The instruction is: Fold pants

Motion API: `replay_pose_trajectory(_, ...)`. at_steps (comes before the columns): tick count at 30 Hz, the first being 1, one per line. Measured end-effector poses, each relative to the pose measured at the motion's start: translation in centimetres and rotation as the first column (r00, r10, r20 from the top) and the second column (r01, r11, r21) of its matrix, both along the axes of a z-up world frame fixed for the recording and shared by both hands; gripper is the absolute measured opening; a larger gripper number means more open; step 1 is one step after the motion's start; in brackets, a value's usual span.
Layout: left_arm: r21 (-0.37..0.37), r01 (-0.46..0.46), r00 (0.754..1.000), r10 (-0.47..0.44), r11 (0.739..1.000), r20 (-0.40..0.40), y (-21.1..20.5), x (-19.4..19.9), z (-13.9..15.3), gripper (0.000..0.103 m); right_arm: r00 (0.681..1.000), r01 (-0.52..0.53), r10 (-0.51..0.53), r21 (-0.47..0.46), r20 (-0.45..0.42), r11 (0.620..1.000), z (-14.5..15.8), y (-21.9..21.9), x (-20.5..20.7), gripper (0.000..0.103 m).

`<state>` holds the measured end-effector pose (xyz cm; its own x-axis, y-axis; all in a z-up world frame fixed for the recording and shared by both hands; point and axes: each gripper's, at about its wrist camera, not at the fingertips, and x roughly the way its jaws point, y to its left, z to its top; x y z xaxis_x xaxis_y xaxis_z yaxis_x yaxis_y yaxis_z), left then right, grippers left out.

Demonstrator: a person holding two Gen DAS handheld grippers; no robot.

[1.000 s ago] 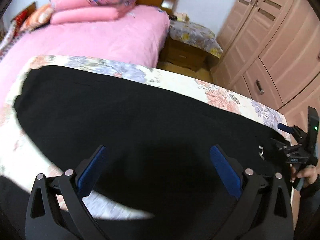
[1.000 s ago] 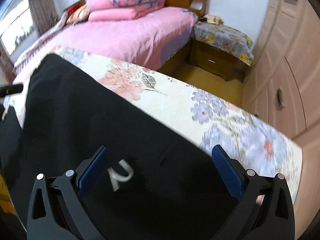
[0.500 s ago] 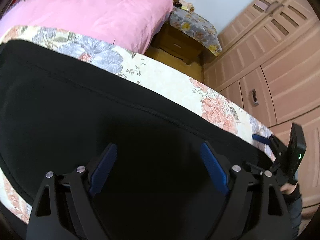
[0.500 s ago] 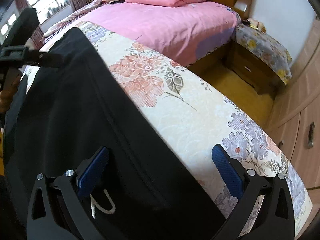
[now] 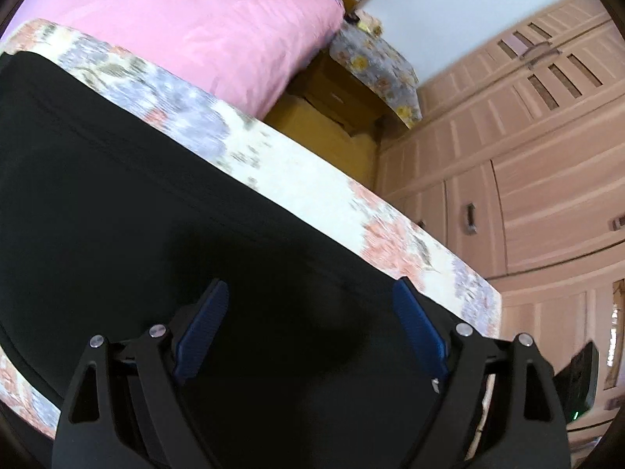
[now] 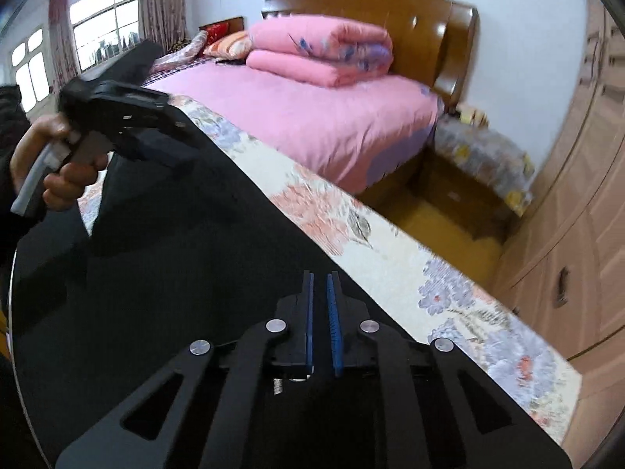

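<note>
A: Largest item first. Floral-patterned cream cloth-covered surface (image 6: 390, 250) in the foreground; pink-sheeted wooden bed (image 6: 312, 117) behind it, pale wooden wardrobe (image 5: 547, 156) along the right wall.

B: Task item?

A: Black fabric pants (image 5: 136, 215) lie spread flat over the floral surface, covering most of its near side. Far edge of the cloth stays bare.

B: Grippers?

A: Left black two-finger gripper with blue pads (image 5: 310, 328): jaws spread wide, nothing between them, poised over the pants. In the right wrist view a bare hand (image 6: 58, 164) grips its handle at the pants' far left end.

B: Right one?

A: Right black two-finger gripper with blue pads (image 6: 321, 312): pads nearly together over the black fabric. Whether cloth is pinched between them, I cannot tell.
</note>
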<state>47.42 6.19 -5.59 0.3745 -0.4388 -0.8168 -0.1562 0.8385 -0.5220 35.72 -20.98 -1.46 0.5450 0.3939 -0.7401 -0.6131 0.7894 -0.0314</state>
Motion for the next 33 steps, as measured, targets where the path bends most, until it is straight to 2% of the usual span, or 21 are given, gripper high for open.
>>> replay_pose_trajectory(2, -0.041, 0.006, 1.0, -0.007, 0.999, -0.029, -0.7, 0.2, -0.2, 0.087, 1.0, -0.017, 0.017, -0.016, 0.0, 1.0, 0.0, 0.0, -0.5, 0.012)
replay_pose_trajectory(3, -0.041, -0.01, 0.999, 0.009, 0.999, -0.03, -0.9, 0.2, -0.3, 0.087, 0.999, -0.02, 0.02, -0.002, -0.044, 1.0, -0.3, 0.0, 0.1, 0.012)
replay_pose_trajectory(4, -0.034, -0.027, 0.999, 0.026, 0.999, -0.027, -1.1, 0.0, -0.1, 0.087, 0.987, -0.04, 0.048, 0.053, -0.156, 0.998, -1.1, -0.6, 1.4, 0.013)
replay_pose_trajectory(5, -0.033, -0.03, 0.999, 0.029, 0.999, -0.027, -1.3, -0.1, -0.2, 0.087, 0.974, -0.05, 0.068, 0.086, -0.216, 0.995, -1.7, -0.8, 2.2, 0.013)
replay_pose_trajectory(8, -0.038, -0.015, 0.999, 0.014, 0.999, -0.038, -1.9, -0.9, -0.5, 0.088, 0.964, 0.024, -0.012, 0.04, -0.267, 0.999, -3.1, -2.4, 5.1, 0.013)
replay_pose_trajectory(10, 0.013, 0.013, 1.0, -0.012, 1.0, -0.025, -2.0, -1.4, -0.4, 0.089, 0.927, 0.044, -0.003, 0.1, -0.376, 0.994, -4.2, -3.8, 7.1, 0.013)
replay_pose_trajectory(11, 0.056, 0.022, 1.0, -0.022, 0.998, -0.013, -1.9, -1.6, -0.2, 0.09, 0.912, 0.054, 0.003, 0.126, -0.411, 0.991, -4.6, -4.4, 7.9, 0.023)
replay_pose_trajectory(12, 0.102, 0.03, 1.0, -0.031, 0.994, 0.001, -1.8, -1.7, 0.0, 0.092, 0.9, 0.075, -0.008, 0.136, -0.436, 0.988, -5.0, -5.1, 8.9, 0.073)
replay_pose_trajectory(13, 0.141, 0.035, 0.999, -0.038, 0.989, 0.015, -1.8, -1.8, 0.2, 0.092, 0.896, 0.089, -0.013, 0.15, -0.443, 0.985, -5.0, -5.4, 9.2, 0.099)
replay_pose_trajectory(15, 0.189, 0.032, 0.999, -0.038, 0.981, 0.03, -1.6, -2.0, 0.3, 0.092, 0.874, 0.161, -0.043, 0.205, -0.485, 0.965, -5.7, -6.3, 10.3, 0.099)
replay_pose_trajectory(16, 0.197, 0.039, 0.998, -0.047, 0.98, 0.034, -1.8, -2.0, 0.3, 0.092, 0.846, 0.216, -0.121, 0.125, -0.518, 0.968, -6.4, -6.3, 10.8, 0.099)
replay_pose_trajectory(17, 0.196, 0.049, 0.998, -0.058, 0.979, 0.037, -1.8, -2.0, 0.2, 0.092, 0.854, 0.206, -0.125, 0.107, -0.505, 0.973, -6.4, -6.0, 10.8, 0.099)
replay_pose_trajectory(20, 0.204, 0.075, 0.996, -0.084, 0.976, 0.037, -2.2, -1.5, 0.0, 0.092, 0.877, 0.126, -0.051, 0.126, -0.477, 0.984, -6.3, -5.1, 10.6, 0.099)
replay_pose_trajectory(23, 0.192, 0.046, 0.999, -0.05, 0.98, 0.017, -2.0, -0.8, -0.5, 0.092, 0.884, -0.022, 0.04, 0.045, -0.466, 0.999, -7.5, -3.1, 10.2, 0.099)
replay_pose_trajectory(24, 0.176, 0.031, 0.999, -0.033, 0.984, 0.006, -1.8, -0.6, -0.7, 0.092, 0.9, -0.074, 0.078, 0.026, -0.428, 0.997, -7.5, -2.5, 9.6, 0.098)
replay_pose_trajectory(25, 0.154, 0.02, 1.0, -0.019, 0.988, -0.005, -1.7, -0.4, -0.8, 0.092, 0.91, -0.099, 0.086, -0.011, -0.407, 0.995, -7.4, -1.9, 9.1, 0.093)
replay_pose_trajectory(26, 0.147, 0.018, 1.0, -0.016, 0.989, -0.014, -1.6, -0.3, -0.9, 0.092, 0.925, -0.143, 0.111, -0.064, -0.363, 0.988, -7.3, -1.2, 8.2, 0.076)
replay_pose_trajectory(27, 0.147, 0.015, 1.0, -0.012, 0.989, -0.024, -1.6, -0.2, -1.0, 0.092, 0.922, -0.179, 0.153, -0.041, -0.355, 0.983, -6.9, -1.0, 7.5, 0.053)
replay_pose_trajectory(29, 0.132, -0.002, 0.999, 0.009, 0.991, -0.047, -1.6, 0.2, -1.2, 0.092, 0.935, -0.174, 0.144, -0.066, -0.324, 0.982, -6.3, -0.7, 6.6, 0.037)
replay_pose_trajectory(30, 0.114, -0.01, 0.998, 0.017, 0.993, -0.054, -1.6, 0.3, -1.2, 0.092, 0.944, -0.187, 0.151, -0.098, -0.294, 0.977, -5.8, -0.4, 5.8, 0.032)
replay_pose_trajectory(33, 0.047, -0.065, 0.993, 0.069, 0.997, -0.092, -1.6, 1.0, -1.3, 0.092, 0.964, -0.179, 0.147, -0.134, -0.223, 0.975, -4.4, -0.3, 3.6, 0.029)
